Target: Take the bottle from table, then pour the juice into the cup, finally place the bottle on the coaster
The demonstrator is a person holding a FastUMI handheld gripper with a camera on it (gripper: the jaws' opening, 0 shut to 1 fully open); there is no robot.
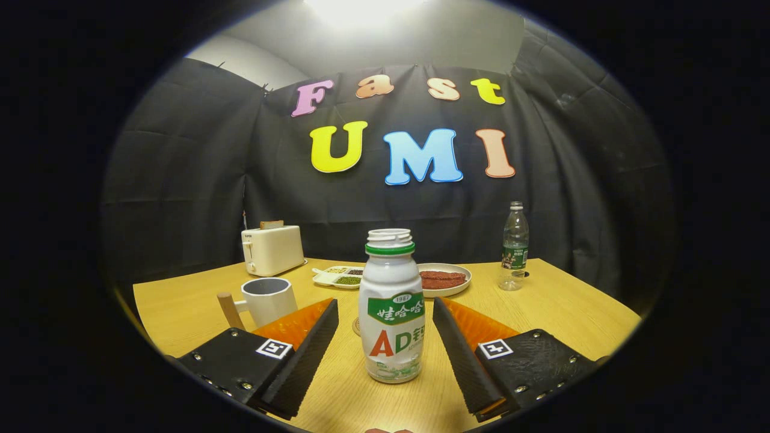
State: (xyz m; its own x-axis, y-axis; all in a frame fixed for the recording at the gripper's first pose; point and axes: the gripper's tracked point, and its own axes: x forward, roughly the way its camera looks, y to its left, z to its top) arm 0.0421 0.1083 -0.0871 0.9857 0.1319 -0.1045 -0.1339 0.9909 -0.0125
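Note:
A white drink bottle [392,307] with a green neck ring and no cap stands upright on the wooden table [559,313], between my two fingers. My gripper [385,316] is open, with a gap on each side of the bottle, so neither finger touches it. A white cup [269,299] with a wooden handle sits just beyond the left finger [304,349]. The edge of a round coaster [356,326] peeks out from behind the bottle's left side, mostly hidden by it.
Further back stand a white toaster [272,249], a small divided dish of grains [340,276], a plate of reddish food [444,279] and a clear water bottle [515,246] at the right. The black cloth wall closes the far side of the table.

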